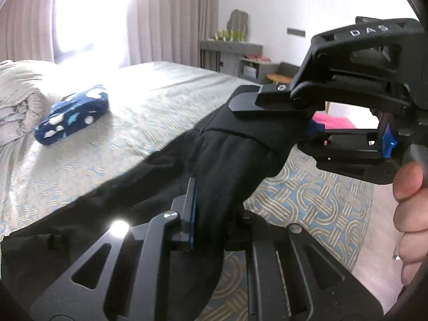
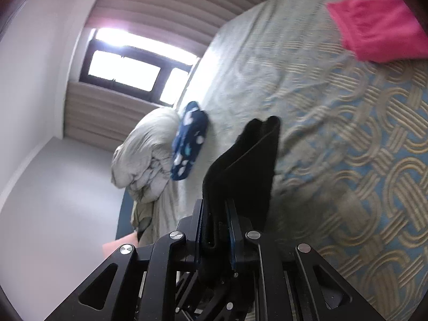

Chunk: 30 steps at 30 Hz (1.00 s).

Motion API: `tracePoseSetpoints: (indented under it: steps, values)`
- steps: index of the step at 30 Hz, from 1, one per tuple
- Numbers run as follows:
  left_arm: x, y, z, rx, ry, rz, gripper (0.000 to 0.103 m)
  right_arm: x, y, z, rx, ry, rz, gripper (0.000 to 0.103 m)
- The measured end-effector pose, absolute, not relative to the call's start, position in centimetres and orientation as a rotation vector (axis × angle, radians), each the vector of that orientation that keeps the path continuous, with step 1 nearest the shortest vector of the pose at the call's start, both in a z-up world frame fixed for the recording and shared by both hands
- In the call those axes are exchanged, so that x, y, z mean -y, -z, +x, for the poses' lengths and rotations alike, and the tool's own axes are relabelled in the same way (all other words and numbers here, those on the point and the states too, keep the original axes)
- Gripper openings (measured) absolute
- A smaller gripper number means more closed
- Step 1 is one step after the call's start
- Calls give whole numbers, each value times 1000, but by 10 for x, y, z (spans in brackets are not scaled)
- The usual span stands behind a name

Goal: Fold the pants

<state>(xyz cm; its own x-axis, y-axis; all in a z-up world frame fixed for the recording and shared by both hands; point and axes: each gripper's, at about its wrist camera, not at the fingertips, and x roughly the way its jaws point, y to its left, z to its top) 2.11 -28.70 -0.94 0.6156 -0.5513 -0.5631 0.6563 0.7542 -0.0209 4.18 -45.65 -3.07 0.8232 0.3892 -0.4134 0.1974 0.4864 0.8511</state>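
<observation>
— Black fabric, item one: where do you have it?

— Your black pants (image 1: 165, 176) hang stretched between both tools, raised above the bed (image 1: 160, 99). Your left gripper (image 1: 214, 214) is clamped on one portion of the cloth, blue pad pressed against it; the far jaw is hidden under the fabric. Your right gripper (image 1: 305, 123) enters the left view from the right, closed on another portion of the same garment, your hand (image 1: 409, 214) wrapped round its handle.

— And from the right wrist?

— Same grip, closer: both blue-lined jaws squeeze a folded black edge (image 2: 240, 165), which stands up past the fingertips.

— Item two, bedding?

— Patterned bedspread (image 2: 347, 160), pale with blue and gold interlocking rings. Rumpled grey duvet (image 2: 144, 157) bunched at the far end.

— Other garments?

— Navy folded piece with white and pale-blue spots (image 1: 72, 115), lying just beside the duvet. Pink cloth (image 2: 379, 26), well apart from it on the bedspread.

— Room?

— Bright window (image 2: 128, 69), beige curtains (image 1: 165, 18), grey shelf unit (image 1: 230, 50) against the far wall.
</observation>
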Motion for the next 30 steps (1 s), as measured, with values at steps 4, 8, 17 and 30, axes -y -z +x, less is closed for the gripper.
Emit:
tracePoseSetpoints:
  steps: [4,8,17,30]
  values:
    - [250,-8,23,-551,672,122,15,422,4,52,-622,-175,1003,14]
    - [213,-22,22,-530,634,40,15,376,-23,67,-633,-231,914,14]
    - [100,-38,28,-479,508,-148,15,257,-60,104,-688,-403,744,14]
    - [-45,65,58,-703,307,-521,17,70,25,177,-971,-503,540,15]
